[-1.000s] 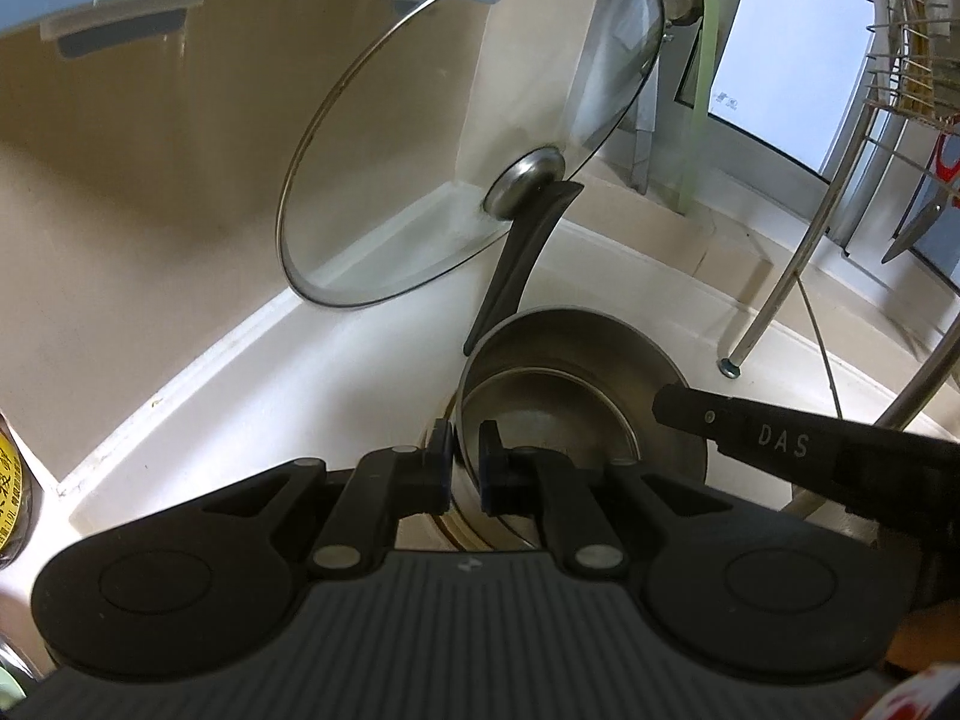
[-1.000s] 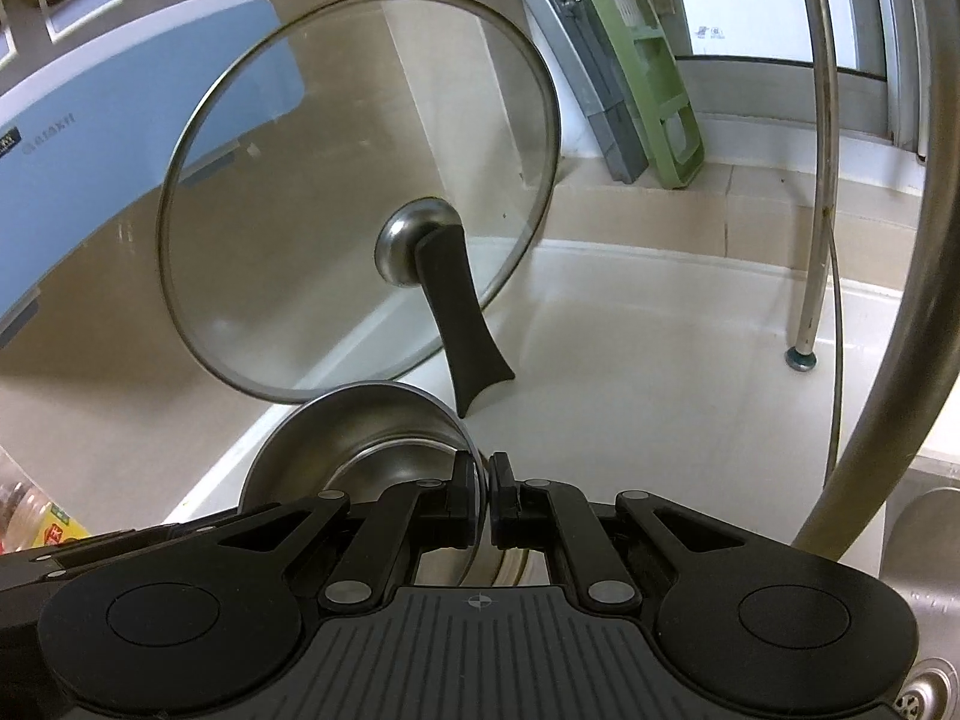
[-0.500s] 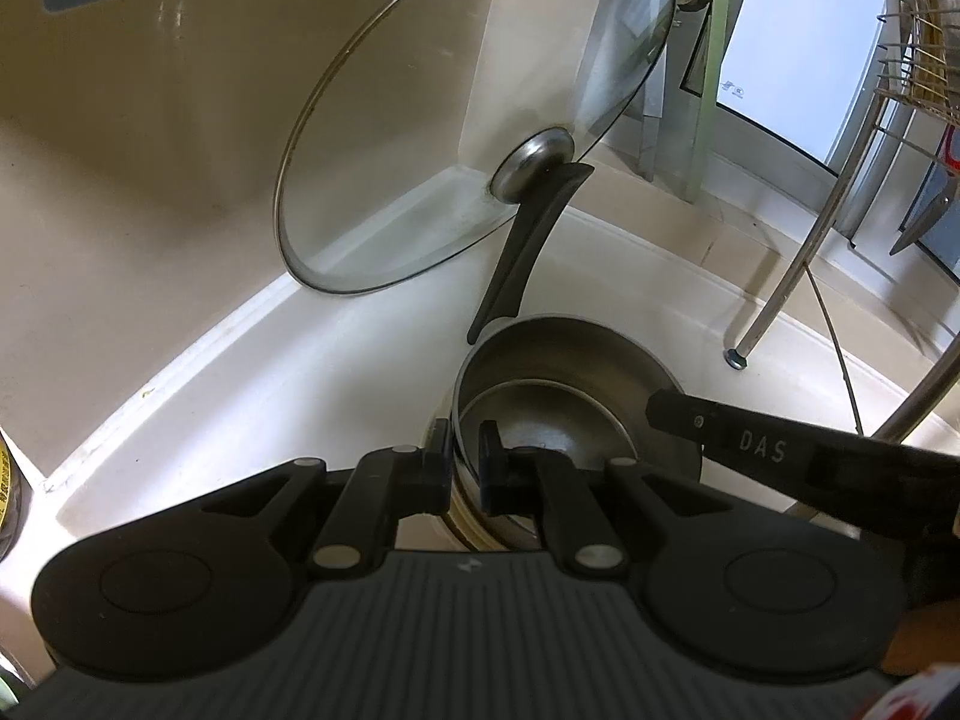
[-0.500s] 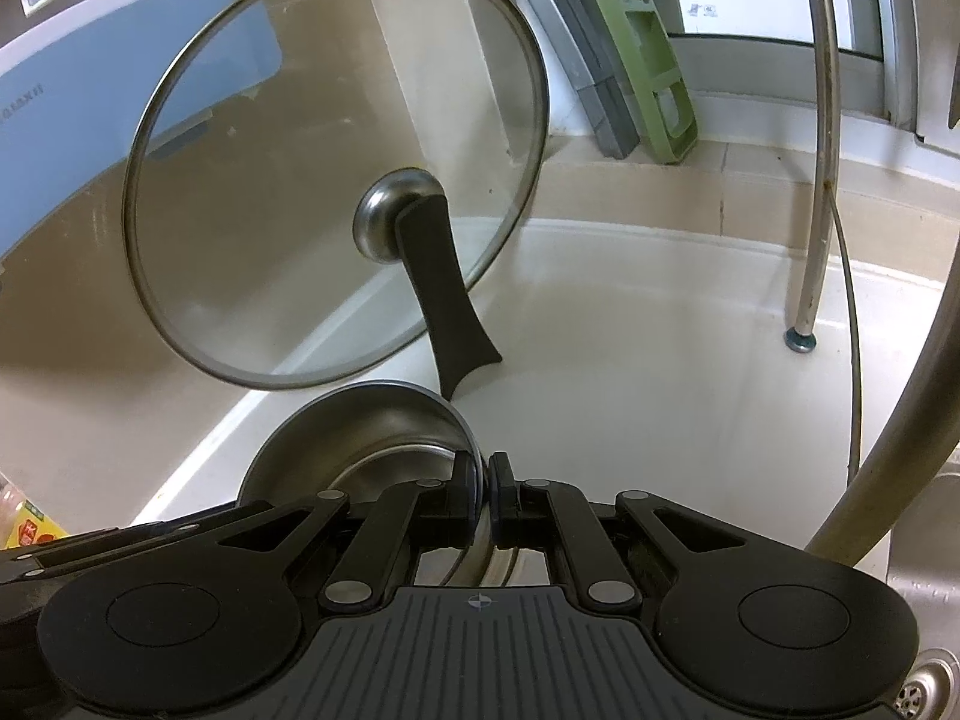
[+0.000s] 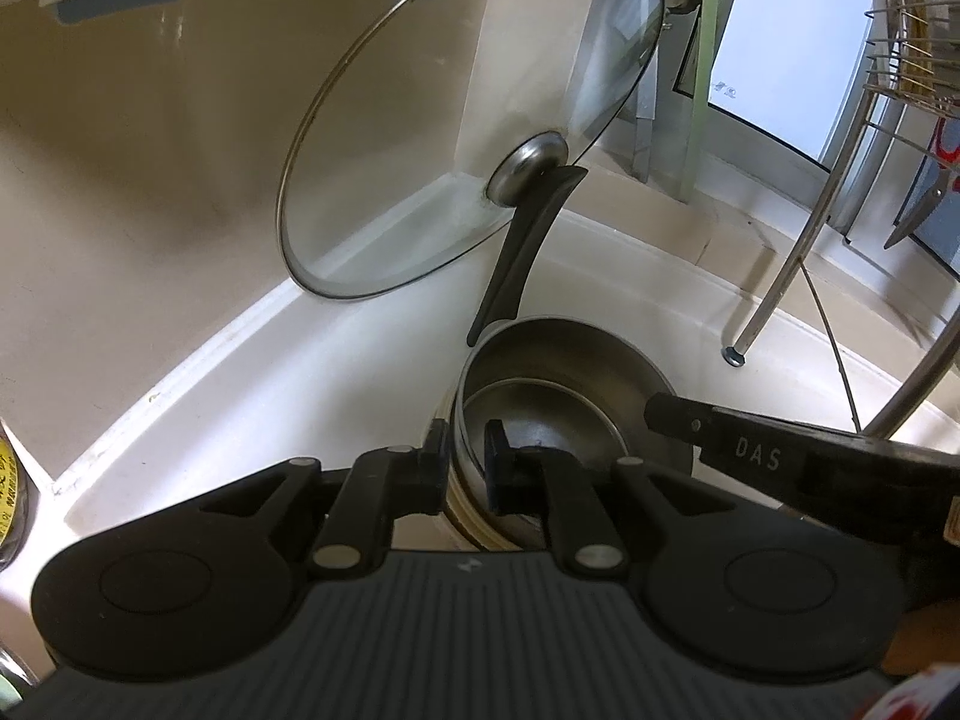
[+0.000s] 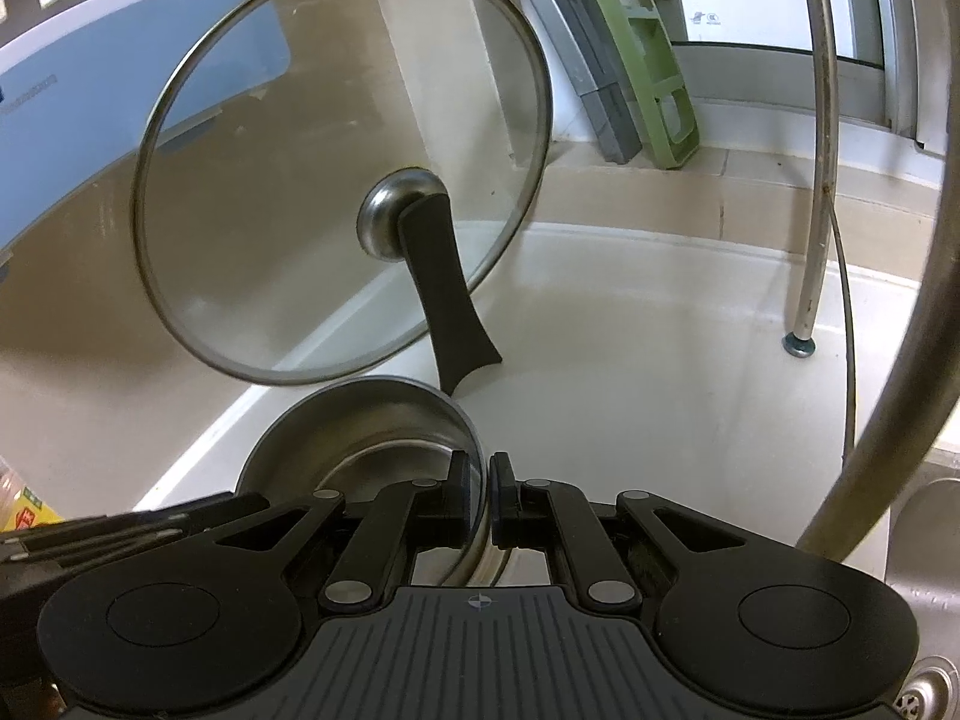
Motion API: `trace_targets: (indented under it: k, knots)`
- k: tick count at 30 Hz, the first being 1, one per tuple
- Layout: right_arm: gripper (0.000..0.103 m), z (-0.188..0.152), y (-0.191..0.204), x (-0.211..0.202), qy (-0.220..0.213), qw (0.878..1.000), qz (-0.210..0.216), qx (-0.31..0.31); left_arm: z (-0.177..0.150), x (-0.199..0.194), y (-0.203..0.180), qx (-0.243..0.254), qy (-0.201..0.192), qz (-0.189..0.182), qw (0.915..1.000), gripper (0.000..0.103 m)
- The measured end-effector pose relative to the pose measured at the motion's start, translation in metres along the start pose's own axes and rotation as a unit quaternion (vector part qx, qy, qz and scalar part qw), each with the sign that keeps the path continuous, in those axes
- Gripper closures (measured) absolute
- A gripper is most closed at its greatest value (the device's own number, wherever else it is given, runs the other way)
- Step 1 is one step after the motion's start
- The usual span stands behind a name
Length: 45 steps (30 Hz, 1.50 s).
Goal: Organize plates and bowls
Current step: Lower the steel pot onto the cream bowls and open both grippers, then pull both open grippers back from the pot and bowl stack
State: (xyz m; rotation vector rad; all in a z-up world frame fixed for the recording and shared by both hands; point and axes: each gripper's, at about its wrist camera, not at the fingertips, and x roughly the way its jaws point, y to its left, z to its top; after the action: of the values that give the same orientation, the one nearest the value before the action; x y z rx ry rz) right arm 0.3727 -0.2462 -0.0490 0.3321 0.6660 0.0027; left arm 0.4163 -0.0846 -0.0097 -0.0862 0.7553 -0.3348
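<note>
A stack of steel bowls (image 5: 564, 372) sits in the corner of the white counter, with a beige bowl under them. My left gripper (image 5: 467, 456) is shut on the stack's near-left rim. My right gripper (image 6: 479, 495) is shut on the right rim of the same bowls (image 6: 360, 426); its finger (image 5: 750, 450) shows at the right of the left wrist view. A glass lid (image 5: 468, 120) with a black handle (image 5: 528, 246) leans upright against the wall just behind the bowls; it also shows in the right wrist view (image 6: 336, 204).
A chrome dish-rack leg (image 5: 774, 276) stands on the counter to the right, also in the right wrist view (image 6: 816, 180). Green and grey boards (image 6: 636, 54) lean in the back corner. A blue appliance (image 6: 120, 60) is at left. A sink drain (image 6: 924, 702) is at lower right.
Both grippers have moved forward with the bowl stack toward the lid and the corner. Both stay shut on the rims.
</note>
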Motion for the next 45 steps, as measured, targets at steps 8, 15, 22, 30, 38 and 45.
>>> trace_targets:
  k: [8, 15, 22, 30, 38, 45]
  knots:
    - [0.081, -0.008, 0.003, -0.013, 0.008, 1.000, 0.017, -0.011, -0.007, -0.013, 0.001, 0.000, 0.000, -0.006, 1.0000, 0.091]
    - [0.062, -0.016, 0.005, -0.028, 0.007, 0.999, 0.032, -0.017, -0.015, -0.028, 0.000, 0.002, 0.003, -0.003, 1.0000, 0.091]
    - [0.056, -0.025, 0.005, -0.044, 0.016, 0.999, 0.043, -0.018, -0.027, -0.047, -0.001, -0.001, 0.007, 0.000, 1.0000, 0.091]
    - [0.051, -0.038, 0.001, -0.065, 0.026, 0.998, 0.051, -0.021, -0.045, -0.072, -0.007, 0.002, 0.014, 0.003, 0.9999, 0.091]
    - [0.049, -0.059, 0.000, -0.091, 0.034, 0.997, 0.062, -0.030, -0.069, -0.098, -0.018, -0.001, 0.020, 0.006, 0.9998, 0.091]
    - [0.048, -0.085, -0.001, -0.118, 0.046, 0.995, 0.075, -0.038, -0.092, -0.123, -0.027, -0.006, 0.022, 0.014, 0.9996, 0.091]
